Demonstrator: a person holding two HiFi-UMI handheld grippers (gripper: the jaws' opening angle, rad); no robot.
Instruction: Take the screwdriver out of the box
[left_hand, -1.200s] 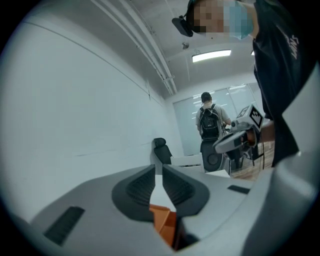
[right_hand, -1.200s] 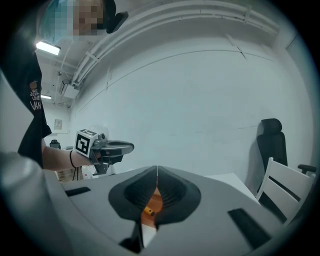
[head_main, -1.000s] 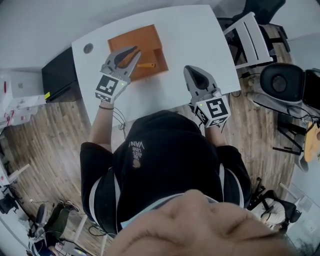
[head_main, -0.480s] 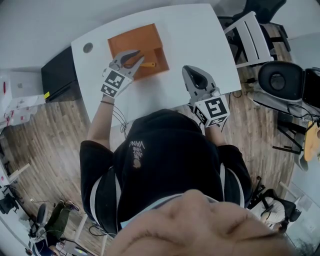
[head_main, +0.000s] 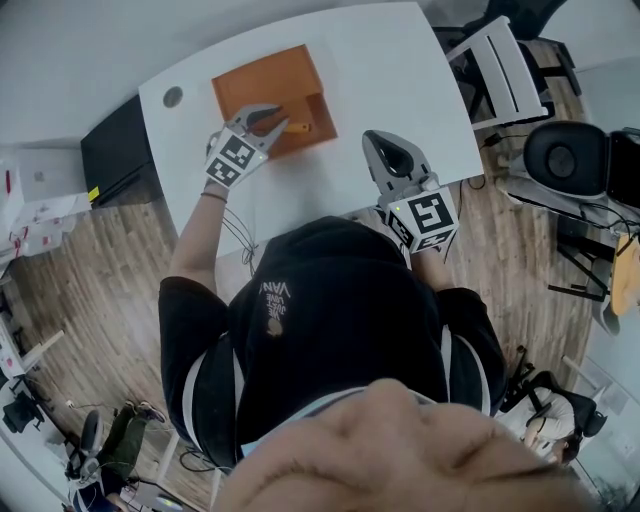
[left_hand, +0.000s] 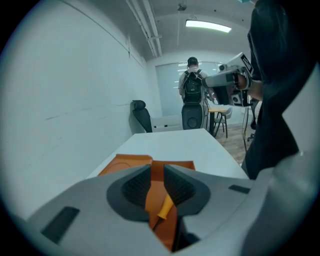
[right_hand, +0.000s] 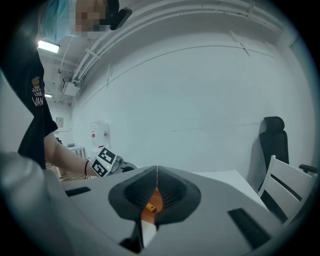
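Over the near edge of the box (head_main: 255, 80), the left gripper (head_main: 272, 117) hangs with its claw spread a little, nothing pinched between the pads. In the left gripper view the narrow gap of this gripper (left_hand: 157, 167) frames the orange box (left_hand: 132, 162) and, lower in the gap, the yellow handle of the screwdriver (left_hand: 165, 207). The screwdriver (head_main: 300, 128) lies inside the box, in its near right part, just beside the left gripper's tips and not gripped. The box sits on the white table (head_main: 400, 70), toward its far left side, and a round hole (head_main: 173, 97) in the tabletop lies left of the box.

Right of the box and apart from it, the right gripper (head_main: 375, 142) is held above bare tabletop, its tips pointing toward the box. In the right gripper view this gripper (right_hand: 157, 170) has its claw pressed together at the tips and holds nothing; through the small opening below the tips a strip of the box (right_hand: 156, 197) and the end of the screwdriver (right_hand: 150, 206) show beyond. The left gripper's marker cube (right_hand: 103, 162) shows at left in that view.

Well right of the box, off the table, stand a white chair (head_main: 500, 70) and a black chair (head_main: 565, 160). Left of the box, beside the table, is a black cabinet (head_main: 120, 150). Far beyond the box, the left gripper view shows a person (left_hand: 192, 85) with a backpack
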